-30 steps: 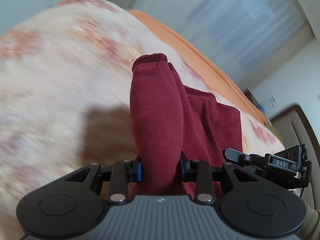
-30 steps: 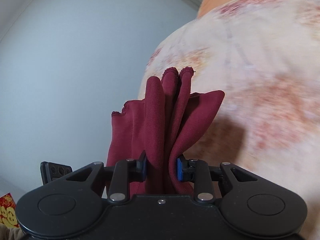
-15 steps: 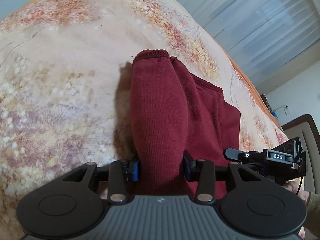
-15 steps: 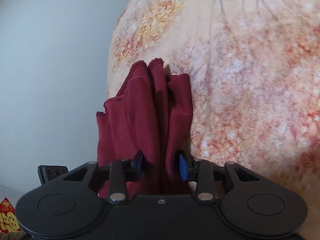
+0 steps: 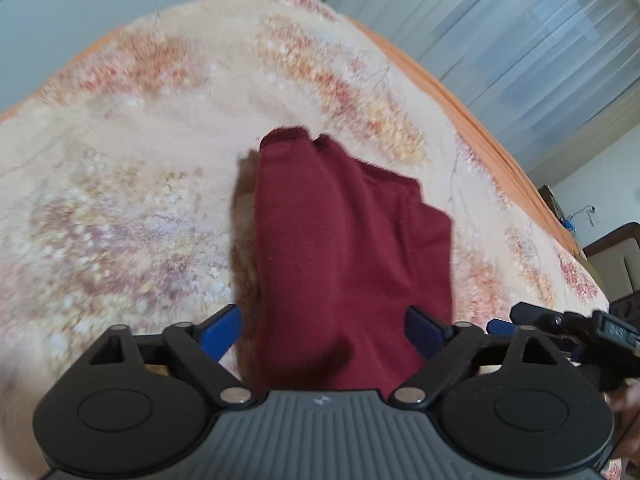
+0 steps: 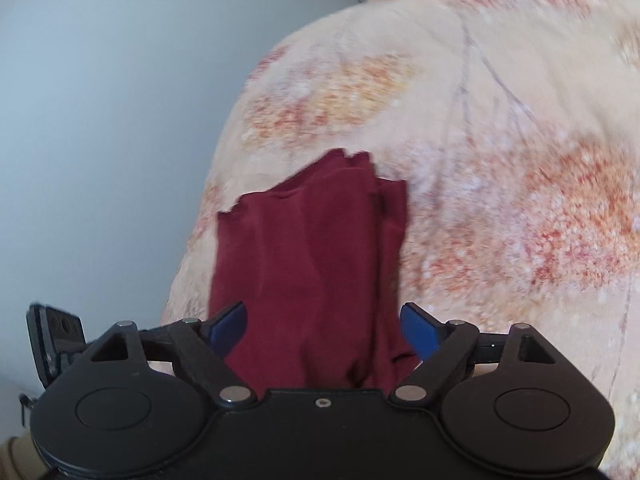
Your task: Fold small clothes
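A dark red ribbed garment (image 5: 340, 248) lies folded on the flowered bed cover (image 5: 132, 184). My left gripper (image 5: 322, 330) is opening, its blue pads (image 5: 222, 330) spread wide on either side of the cloth and no longer pressing it. In the right wrist view the same red garment (image 6: 312, 264) lies between the jaws of my right gripper (image 6: 322, 326), which is also opening; its blue pads (image 6: 420, 330) stand clear of the fabric. The right gripper's body (image 5: 576, 330) shows at the right edge of the left wrist view.
The bed cover (image 6: 500, 160) stretches far beyond the garment, with an orange sheet edge (image 5: 460, 100) along the far side. Curtains (image 5: 520, 20) hang behind the bed, and a dark wooden piece of furniture (image 5: 612, 240) stands at the right. A pale wall (image 6: 100, 120) fills the left.
Both grippers were shut on the red garment, holding it up; now both have spread wide and the garment lies on the bed cover, flatter than before.
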### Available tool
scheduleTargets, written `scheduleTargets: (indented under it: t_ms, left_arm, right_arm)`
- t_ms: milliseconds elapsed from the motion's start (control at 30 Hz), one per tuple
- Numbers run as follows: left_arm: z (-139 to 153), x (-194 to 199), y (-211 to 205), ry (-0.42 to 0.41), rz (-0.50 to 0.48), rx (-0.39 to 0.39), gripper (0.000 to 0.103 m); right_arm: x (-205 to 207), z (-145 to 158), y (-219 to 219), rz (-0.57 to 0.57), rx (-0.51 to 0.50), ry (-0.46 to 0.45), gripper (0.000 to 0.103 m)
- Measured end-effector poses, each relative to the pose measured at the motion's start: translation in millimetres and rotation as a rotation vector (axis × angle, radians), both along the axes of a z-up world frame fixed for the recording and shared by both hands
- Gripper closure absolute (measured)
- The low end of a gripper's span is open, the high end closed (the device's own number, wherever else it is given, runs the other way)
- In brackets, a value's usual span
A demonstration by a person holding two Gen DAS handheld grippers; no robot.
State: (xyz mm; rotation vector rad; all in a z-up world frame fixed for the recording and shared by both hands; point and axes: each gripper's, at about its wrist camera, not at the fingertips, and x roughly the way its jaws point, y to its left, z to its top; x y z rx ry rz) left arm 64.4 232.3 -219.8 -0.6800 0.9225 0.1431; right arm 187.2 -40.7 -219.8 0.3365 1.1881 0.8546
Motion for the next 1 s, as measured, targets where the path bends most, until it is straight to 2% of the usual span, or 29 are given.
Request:
scheduleTargets:
  t_ms: [33, 100, 233, 333, 500, 567, 667, 733, 867, 933, 1000]
  left_arm:
    - [10.2, -5.2, -3.8, -0.003, 0.014, 0.007, 0.003]
    - [28.6, -16.8, -12.6, -0.009, 0.047, 0.020, 0.001]
    - [60.6, -42.6, -32.0, 0.017, 0.111, 0.026, 0.001]
    - [85.5, -65.5, -51.1, 0.024, 0.128, 0.038, 0.001]
    - [130.3, -89.7, -85.1, 0.051, 0.114, 0.115, 0.001]
    - [150.5, -97.6, -99.9, 0.051, 0.104, 0.157, 0.001]
    - [180.6, -107.1, -123.5, 0.061, 0.111, 0.283, 0.001]
    - [198.3, -114.0, -136.8, 0.037, 0.121, 0.341, 0.001]
    - [228.3, -127.6, -155.5, -0.039, 0.153, 0.378, 0.001]
    - [236.5, -132.6, -159.3, -0.065, 0.171, 0.367, 0.001]
    - [241.3, -140.8, -159.9, -0.068, 0.242, 0.351, 0.000]
  right_arm:
    - [-8.6, 14.4, 0.5, 0.005, -0.012, -0.029, 0.007]
    - [-24.4, 43.2, -0.4, -0.013, -0.054, -0.101, 0.002]
    - [-52.3, 97.1, -9.0, -0.009, -0.088, -0.200, 0.001]
    - [-75.4, 129.5, -19.4, 0.032, -0.104, -0.225, 0.001]
    - [-107.0, 172.7, -35.2, 0.056, -0.073, -0.262, 0.001]
    - [-116.4, 187.1, -41.2, 0.063, -0.060, -0.276, 0.001]
    - [-127.8, 207.0, -50.5, 0.065, -0.045, -0.305, 0.001]
    - [-134.1, 217.9, -55.7, 0.070, -0.039, -0.333, 0.001]
    - [-139.3, 231.6, -62.0, 0.077, -0.037, -0.336, 0.001]
    - [-142.7, 237.5, -62.9, 0.089, -0.033, -0.331, 0.001]
    - [-147.2, 242.4, -62.6, 0.105, -0.037, -0.337, 0.001]
